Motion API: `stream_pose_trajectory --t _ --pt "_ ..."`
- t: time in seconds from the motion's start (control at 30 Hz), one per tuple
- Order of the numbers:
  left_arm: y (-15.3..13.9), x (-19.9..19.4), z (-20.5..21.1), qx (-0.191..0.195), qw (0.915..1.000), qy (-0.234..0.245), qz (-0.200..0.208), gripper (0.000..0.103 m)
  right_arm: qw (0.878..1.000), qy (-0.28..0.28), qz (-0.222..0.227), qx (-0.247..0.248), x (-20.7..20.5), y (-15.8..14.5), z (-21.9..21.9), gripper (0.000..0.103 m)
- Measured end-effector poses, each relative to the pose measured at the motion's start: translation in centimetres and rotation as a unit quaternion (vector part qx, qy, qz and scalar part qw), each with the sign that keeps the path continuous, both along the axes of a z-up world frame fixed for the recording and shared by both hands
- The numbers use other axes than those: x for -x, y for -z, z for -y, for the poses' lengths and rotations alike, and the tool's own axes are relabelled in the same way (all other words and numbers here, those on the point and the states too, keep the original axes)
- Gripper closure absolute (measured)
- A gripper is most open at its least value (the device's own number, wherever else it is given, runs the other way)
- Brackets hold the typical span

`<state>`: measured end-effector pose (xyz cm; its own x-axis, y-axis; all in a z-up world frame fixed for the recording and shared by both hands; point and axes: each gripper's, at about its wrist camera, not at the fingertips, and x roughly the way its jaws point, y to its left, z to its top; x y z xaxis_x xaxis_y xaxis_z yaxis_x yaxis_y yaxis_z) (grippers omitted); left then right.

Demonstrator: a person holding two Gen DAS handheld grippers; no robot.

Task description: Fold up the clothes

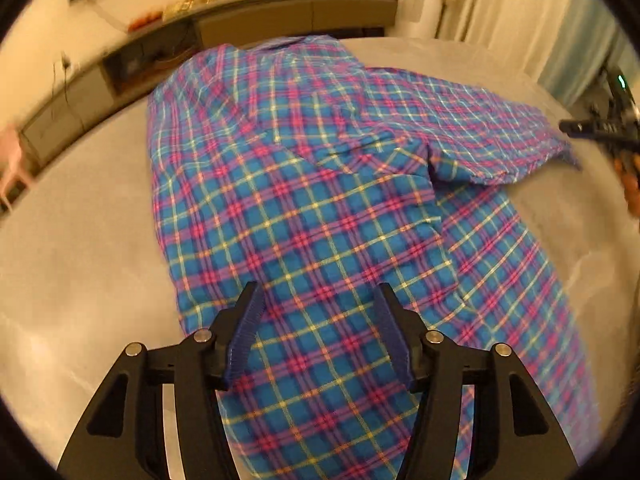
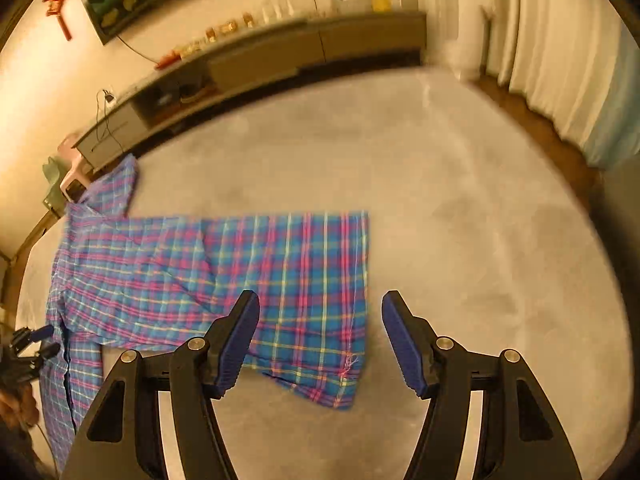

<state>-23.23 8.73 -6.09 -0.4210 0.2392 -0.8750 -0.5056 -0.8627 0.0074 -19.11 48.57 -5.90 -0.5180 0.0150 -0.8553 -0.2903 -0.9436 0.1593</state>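
Observation:
A blue, pink and yellow plaid shirt lies spread on a grey surface, one sleeve folded across its body. My left gripper is open and empty, hovering over the shirt's lower part. In the right wrist view the shirt lies to the left, its sleeve end pointing right. My right gripper is open and empty above the sleeve end. The right gripper also shows at the right edge of the left wrist view. The left gripper shows at the lower left of the right wrist view.
A low brown cabinet with small items on top runs along the far wall. White curtains hang at the right. A pink stool stands by the surface's far left edge. Grey surface extends right of the shirt.

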Motion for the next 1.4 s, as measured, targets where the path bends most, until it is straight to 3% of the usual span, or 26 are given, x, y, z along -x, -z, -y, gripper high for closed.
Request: stream_pose_trajectory --t 0.1,0.13,0.17,0.2,0.27,0.37,0.47,0.53,0.6,0.7,0.77,0.87,0.97,1.0,1.1,1.17,1.3,1.4 --pt "-0.1 0.8 -0.1 -0.009 0.9995 -0.013 0.027 0.043 0.999 -0.016 0.014 -0.040 0.6 1.4 1.5 0.039" --pt "-0.2 0.9 -0.2 -0.012 0.9992 -0.017 0.034 0.043 0.998 -0.021 0.017 -0.060 0.7 1.7 2.0 0.044" --pt "-0.4 0.8 -0.2 -0.019 0.9986 -0.026 0.041 0.043 0.996 -0.025 0.020 -0.080 0.9 2.1 2.4 0.052" --pt "-0.6 0.9 0.1 -0.029 0.9979 -0.037 0.046 0.043 0.996 -0.029 0.021 -0.082 1.0 2.1 2.7 0.073" --pt "-1.6 1.0 1.3 -0.054 0.9956 -0.060 0.047 0.043 0.996 -0.035 0.020 -0.079 1.3 2.1 3.0 0.099" --pt "-3.8 0.2 2.7 -0.103 0.9905 -0.082 0.040 0.043 0.995 -0.031 -0.024 -0.088 0.6 -0.6 3.6 0.100" --pt "-6.4 -0.9 4.2 -0.156 0.9828 -0.094 0.029 0.043 0.985 -0.061 -0.125 -0.097 -1.5 -6.2 6.1 0.100" --pt "-7.4 -0.9 5.4 -0.195 0.9742 -0.110 0.025 0.043 0.965 -0.123 -0.208 -0.106 -4.0 -10.7 10.0 0.100" --pt "-8.1 -0.9 6.8 -0.238 0.9627 -0.127 0.026 0.043 0.936 -0.230 -0.243 -0.110 -8.2 -12.2 15.2 0.100" --pt "-8.1 -1.2 8.6 -0.277 0.9485 -0.149 0.041 0.042 0.869 -0.389 -0.284 -0.113 -14.6 -14.0 23.3 0.100" --pt "-7.0 -1.4 8.9 -0.274 0.9465 -0.161 0.054 0.042 0.836 -0.472 -0.243 -0.139 -17.8 -11.5 28.1 0.100" --pt "-5.6 -1.8 8.8 -0.272 0.9440 -0.172 0.073 0.042 0.788 -0.555 -0.159 -0.213 -20.3 -5.1 33.0 0.100" --pt "-5.3 -1.8 7.5 -0.272 0.9457 -0.158 0.080 0.042 0.760 -0.593 -0.096 -0.249 -21.3 -0.3 34.6 0.100" --pt "-5.6 -1.4 6.4 -0.261 0.9507 -0.150 0.075 0.042 0.750 -0.602 -0.081 -0.262 -21.6 1.0 35.0 0.099" --pt "-6.3 0.1 3.1 -0.214 0.9675 -0.124 0.054 0.042 0.744 -0.614 -0.061 -0.255 -21.9 2.1 34.5 0.094" --pt "-6.4 1.9 0.6 -0.153 0.9813 -0.112 0.032 0.042 0.750 -0.628 -0.044 -0.204 -20.4 2.2 33.9 0.090" --pt "-5.5 3.1 -0.5 -0.111 0.9865 -0.119 0.021 0.042 0.781 -0.620 -0.063 -0.041 -18.6 -1.4 30.4 0.089" --pt "-4.8 4.1 -1.4 -0.080 0.9891 -0.123 0.012 0.042 0.825 -0.559 -0.085 0.020 -16.0 -2.2 27.5 0.085"
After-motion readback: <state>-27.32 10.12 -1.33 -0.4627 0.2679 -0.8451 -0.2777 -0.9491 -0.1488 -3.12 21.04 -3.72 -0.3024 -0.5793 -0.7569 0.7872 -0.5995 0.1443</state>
